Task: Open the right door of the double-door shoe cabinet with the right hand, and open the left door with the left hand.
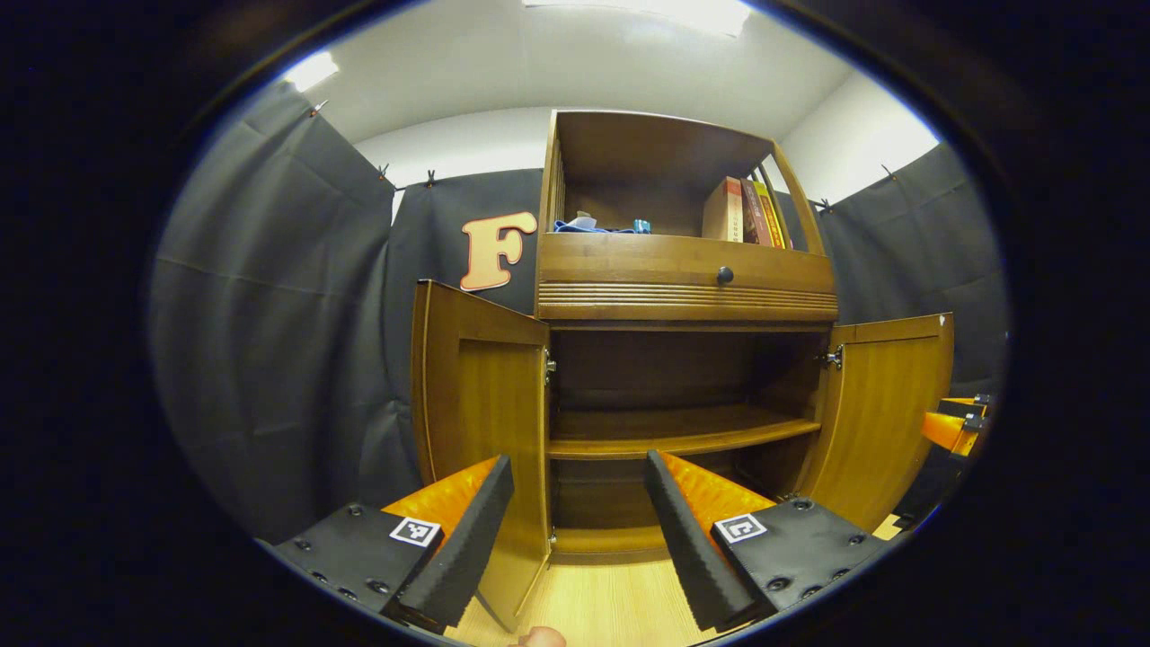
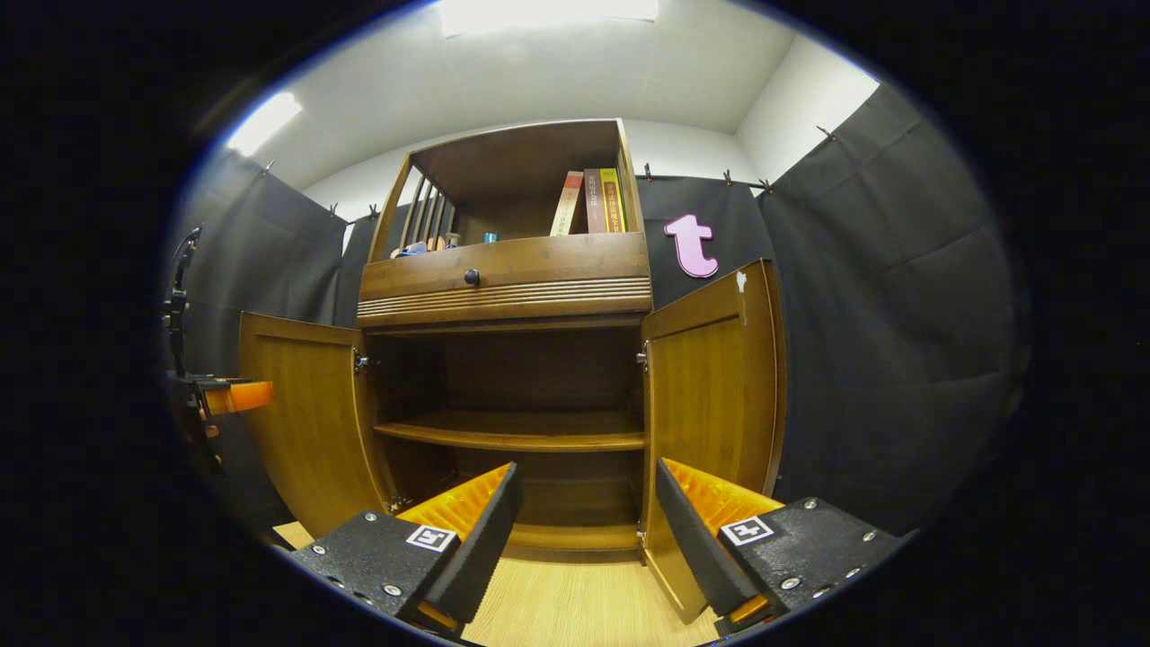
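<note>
The wooden shoe cabinet (image 1: 687, 288) stands with both lower doors swung wide. Its left door (image 1: 481, 422) and right door (image 1: 885, 404) flank a dark inside with one bare shelf (image 1: 683, 431). My left gripper (image 1: 575, 530) is open, its fingers straddling the left door's free edge without touching it. In the right gripper view the cabinet (image 2: 508, 279) shows the left door (image 2: 310, 422) and the right door (image 2: 714, 395) open. My right gripper (image 2: 584, 539) is open near the right door's lower edge, holding nothing. The other gripper shows at each view's rim (image 1: 957, 422) (image 2: 211, 395).
A drawer with a dark round knob (image 1: 724, 274) sits above the doors. The top shelf holds books (image 1: 746, 211) and a blue cloth (image 1: 593, 226). Black cloth walls (image 1: 269, 314) close in on both sides. Light wooden floor (image 1: 602, 602) lies in front of the cabinet.
</note>
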`<state>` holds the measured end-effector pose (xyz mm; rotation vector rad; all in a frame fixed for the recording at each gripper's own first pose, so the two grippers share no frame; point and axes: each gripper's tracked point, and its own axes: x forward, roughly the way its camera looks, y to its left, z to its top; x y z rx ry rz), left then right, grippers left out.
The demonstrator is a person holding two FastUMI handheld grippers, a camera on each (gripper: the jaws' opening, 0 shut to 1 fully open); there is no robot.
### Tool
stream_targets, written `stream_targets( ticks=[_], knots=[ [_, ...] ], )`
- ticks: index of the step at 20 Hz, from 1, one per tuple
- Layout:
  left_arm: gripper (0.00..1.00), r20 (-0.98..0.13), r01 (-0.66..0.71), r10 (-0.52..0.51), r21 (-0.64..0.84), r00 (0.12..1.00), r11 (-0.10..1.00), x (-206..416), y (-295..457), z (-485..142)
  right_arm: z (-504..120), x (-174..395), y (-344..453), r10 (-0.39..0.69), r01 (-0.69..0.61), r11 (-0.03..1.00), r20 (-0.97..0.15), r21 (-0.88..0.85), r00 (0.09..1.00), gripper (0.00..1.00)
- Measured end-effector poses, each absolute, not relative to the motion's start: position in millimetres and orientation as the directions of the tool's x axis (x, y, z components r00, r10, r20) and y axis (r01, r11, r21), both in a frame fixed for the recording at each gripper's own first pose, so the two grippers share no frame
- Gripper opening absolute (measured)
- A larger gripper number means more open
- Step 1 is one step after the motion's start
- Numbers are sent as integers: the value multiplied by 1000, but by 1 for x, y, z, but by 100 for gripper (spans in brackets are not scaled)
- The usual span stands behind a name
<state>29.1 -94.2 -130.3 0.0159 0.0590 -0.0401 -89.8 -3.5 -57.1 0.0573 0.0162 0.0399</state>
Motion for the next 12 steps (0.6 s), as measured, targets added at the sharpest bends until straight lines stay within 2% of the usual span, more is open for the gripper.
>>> stream_targets(
  ticks=[1, 3, 5, 12],
  knots=[
    [95, -55, 20, -18, 41, 998, 999, 29, -88, -131, -61, -89, -2, 47, -45, 997, -22, 62, 999, 92],
    [93, -50, -14, 19, 82, 999, 997, 29, -74, -130, -67, -87, 2, 53, -51, 997, -31, 60, 998, 92],
    [93, -62, -10, 15, 70, 998, 997, 27, -78, -133, -70, -84, 3, 53, -51, 997, -36, 49, 998, 100],
    [96, -87, 3, 3, 72, 996, 997, 25, -78, -140, -62, -80, 16, 72, -71, 996, -17, 44, 997, 100]
  ],
)
